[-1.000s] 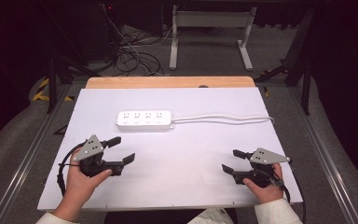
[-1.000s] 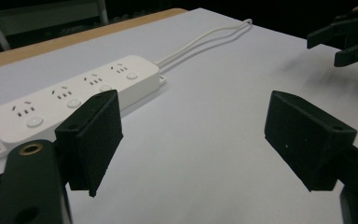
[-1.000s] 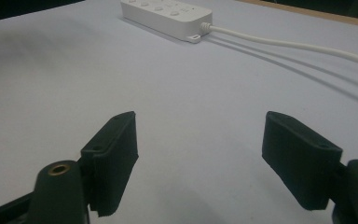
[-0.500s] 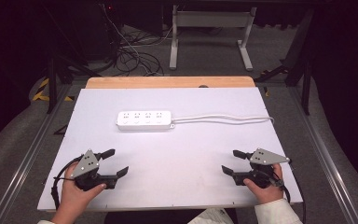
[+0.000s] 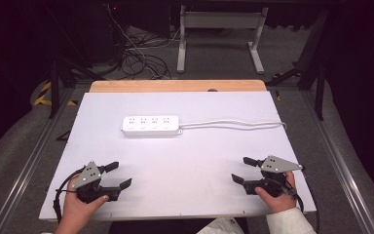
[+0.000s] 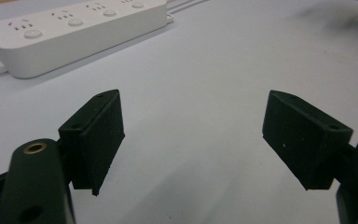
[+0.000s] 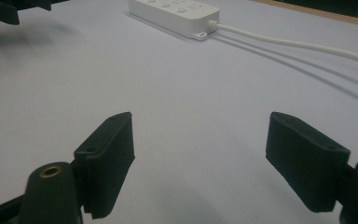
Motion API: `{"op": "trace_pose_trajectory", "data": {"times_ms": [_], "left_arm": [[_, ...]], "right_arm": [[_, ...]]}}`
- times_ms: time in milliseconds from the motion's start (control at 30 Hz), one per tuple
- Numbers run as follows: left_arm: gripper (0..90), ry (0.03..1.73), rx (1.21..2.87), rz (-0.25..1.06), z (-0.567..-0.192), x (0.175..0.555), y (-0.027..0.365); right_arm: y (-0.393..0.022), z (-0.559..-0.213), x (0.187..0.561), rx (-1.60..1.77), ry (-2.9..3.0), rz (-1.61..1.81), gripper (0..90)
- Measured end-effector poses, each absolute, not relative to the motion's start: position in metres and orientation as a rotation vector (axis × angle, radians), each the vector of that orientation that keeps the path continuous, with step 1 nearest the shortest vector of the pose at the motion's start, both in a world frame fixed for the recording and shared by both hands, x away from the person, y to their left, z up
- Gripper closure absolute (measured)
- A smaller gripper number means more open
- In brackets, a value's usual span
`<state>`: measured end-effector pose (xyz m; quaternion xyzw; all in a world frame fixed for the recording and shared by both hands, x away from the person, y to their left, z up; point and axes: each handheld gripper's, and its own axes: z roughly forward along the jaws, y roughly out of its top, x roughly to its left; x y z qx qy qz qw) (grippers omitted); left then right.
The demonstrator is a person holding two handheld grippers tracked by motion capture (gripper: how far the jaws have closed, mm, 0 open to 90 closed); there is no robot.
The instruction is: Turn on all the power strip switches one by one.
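A white power strip (image 5: 151, 126) lies across the middle of the white table (image 5: 199, 161), and its white cable (image 5: 233, 125) runs off to the right. The strip also shows at the top left of the left gripper view (image 6: 70, 32) and at the top of the right gripper view (image 7: 172, 11). Near the front left edge my left gripper (image 5: 119, 175) rests open in a hand, with nothing between its jaws (image 6: 193, 140). My right gripper (image 5: 242, 170) sits open near the front right edge, also holding nothing (image 7: 200, 163). Both point toward the table's middle.
A wooden strip (image 5: 175, 86) borders the table's far edge. Beyond it the floor holds tangled cables (image 5: 136, 53) and a grey frame's legs (image 5: 219, 39). Metal rails (image 5: 29, 161) run along both sides of the table. The left gripper's black jaw (image 7: 0, 11) appears at the right gripper view's top left.
My left gripper has moved back toward the front edge of the table and slightly left, still open. The right gripper has stayed in place.
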<state>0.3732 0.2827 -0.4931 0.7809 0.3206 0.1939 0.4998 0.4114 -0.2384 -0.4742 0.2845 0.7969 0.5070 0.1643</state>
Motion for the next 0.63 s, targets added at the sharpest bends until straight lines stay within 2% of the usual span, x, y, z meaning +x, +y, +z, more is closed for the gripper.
{"op": "trace_pose_trajectory", "data": {"times_ms": [200, 467, 633], "left_arm": [[21.4, 0.766, 1.892, 0.502, -0.486, 0.369, 0.278], [21.7, 0.827, 1.818, 0.406, -0.483, 0.37, 0.285], [20.6, 0.829, 1.828, 0.475, -0.482, 0.369, 0.287]], "right_arm": [[-0.237, -0.475, 0.411, 0.805, 2.282, 1.432, 24.6], [-0.237, -0.476, 0.412, 0.81, 2.287, 1.422, 24.3], [-0.237, -0.477, 0.412, 0.813, 2.288, 1.419, 24.1]]}}
